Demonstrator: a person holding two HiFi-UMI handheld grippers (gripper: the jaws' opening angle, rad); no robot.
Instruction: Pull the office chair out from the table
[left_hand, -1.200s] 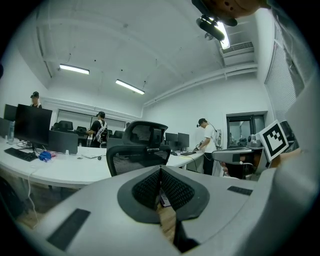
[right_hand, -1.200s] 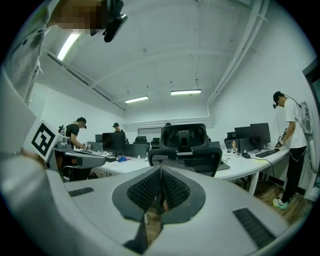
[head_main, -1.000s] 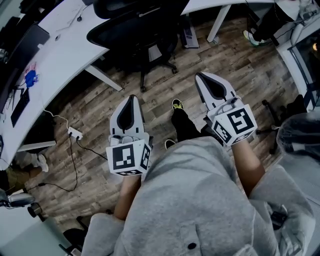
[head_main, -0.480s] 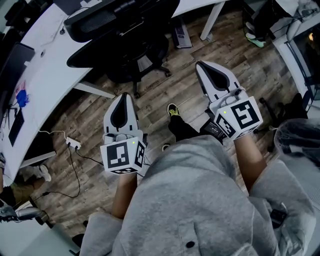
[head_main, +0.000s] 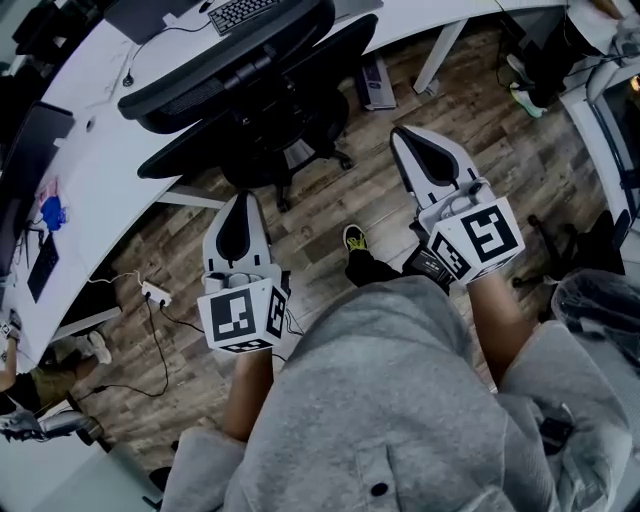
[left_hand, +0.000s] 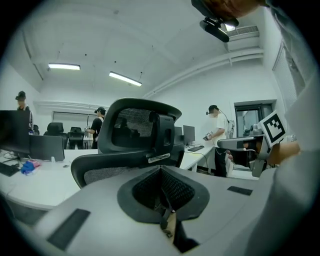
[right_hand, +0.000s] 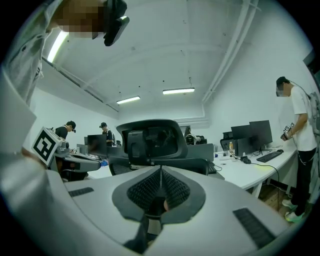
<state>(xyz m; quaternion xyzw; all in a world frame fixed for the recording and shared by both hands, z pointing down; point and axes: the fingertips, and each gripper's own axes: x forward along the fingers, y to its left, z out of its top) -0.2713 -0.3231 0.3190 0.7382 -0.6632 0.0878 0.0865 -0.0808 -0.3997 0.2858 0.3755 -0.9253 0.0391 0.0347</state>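
Floor (head_main: 480, 120): office chair (head_main: 250, 110) now nearer.

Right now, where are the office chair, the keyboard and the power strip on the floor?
office chair (head_main: 228, 72): head view, on the top of its dark back.
keyboard (head_main: 245, 12): head view, on the middle of its keys.
power strip (head_main: 153, 293): head view, on its white body.

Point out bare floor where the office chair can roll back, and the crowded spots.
Bare planks lie between the office chair and the shoe, and right of the table leg. Crowded: the power strip beside the table.
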